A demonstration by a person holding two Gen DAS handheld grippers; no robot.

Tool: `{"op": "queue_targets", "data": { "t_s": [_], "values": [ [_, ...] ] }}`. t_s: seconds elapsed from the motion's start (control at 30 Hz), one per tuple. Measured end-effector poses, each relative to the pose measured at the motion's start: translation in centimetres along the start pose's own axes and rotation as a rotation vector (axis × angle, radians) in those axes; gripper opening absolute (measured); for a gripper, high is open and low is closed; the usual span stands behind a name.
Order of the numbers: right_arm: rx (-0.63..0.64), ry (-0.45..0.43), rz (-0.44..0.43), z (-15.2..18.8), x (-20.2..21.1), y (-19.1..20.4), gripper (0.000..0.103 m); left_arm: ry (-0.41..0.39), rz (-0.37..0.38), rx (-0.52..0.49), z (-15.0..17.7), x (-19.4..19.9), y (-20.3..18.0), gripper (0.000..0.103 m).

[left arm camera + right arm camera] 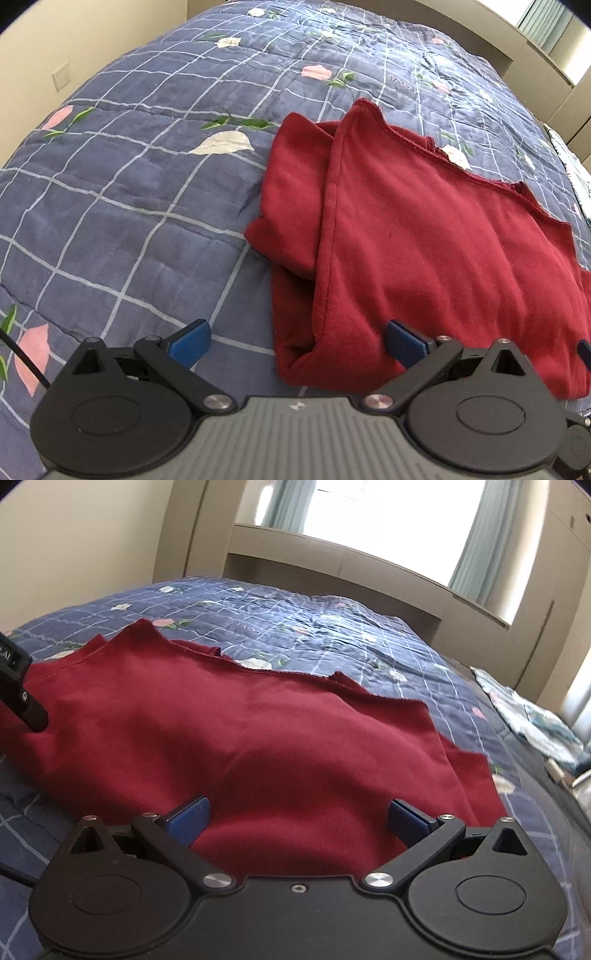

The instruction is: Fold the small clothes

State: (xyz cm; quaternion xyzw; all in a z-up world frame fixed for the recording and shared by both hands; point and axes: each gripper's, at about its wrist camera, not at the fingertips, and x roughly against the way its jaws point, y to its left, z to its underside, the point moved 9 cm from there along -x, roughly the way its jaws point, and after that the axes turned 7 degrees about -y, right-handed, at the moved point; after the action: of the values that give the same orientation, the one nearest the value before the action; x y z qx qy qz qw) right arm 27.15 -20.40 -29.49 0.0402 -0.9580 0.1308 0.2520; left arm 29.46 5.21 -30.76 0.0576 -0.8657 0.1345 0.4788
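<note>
A dark red garment [424,236] lies partly folded on the blue checked quilt [129,192], its left side doubled over in a long fold. My left gripper [297,345] is open and empty over the garment's near left corner. In the right wrist view the same red garment [258,738] spreads across the bed. My right gripper [297,821] is open and empty just above its near edge. The left gripper's black finger [22,694] shows at the far left of that view.
The quilt [332,627] covers the whole bed. A light patterned cloth [535,720] lies at the bed's right edge. A beige headboard and window ledge [332,565] stand behind. A wall with a socket [61,75] is at the left.
</note>
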Motion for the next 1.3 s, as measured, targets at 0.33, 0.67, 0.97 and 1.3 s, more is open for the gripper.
{"op": "queue_targets", "data": {
  "t_s": [0.33, 0.67, 0.97, 1.3],
  "values": [
    [-0.035, -0.013, 0.006, 0.5, -0.3, 0.0, 0.102, 0.01, -0.014, -0.024, 0.2, -0.7, -0.4, 0.103],
    [-0.063, 0.055, -0.036, -0.8, -0.6, -0.6, 0.102, 0.019, -0.018, -0.035, 0.2, -1.0, -0.4, 0.103],
    [-0.093, 0.033, -0.032, -3.3, -1.8, -1.0, 0.102, 0.035, -0.008, -0.011, 0.1, -1.1, -0.1, 0.103],
    [-0.138, 0.136, -0.066, -1.9, -3.9, -0.7, 0.103, 0.018, -0.011, 0.038, -0.3, -0.9, 0.1, 0.103]
  ]
}}
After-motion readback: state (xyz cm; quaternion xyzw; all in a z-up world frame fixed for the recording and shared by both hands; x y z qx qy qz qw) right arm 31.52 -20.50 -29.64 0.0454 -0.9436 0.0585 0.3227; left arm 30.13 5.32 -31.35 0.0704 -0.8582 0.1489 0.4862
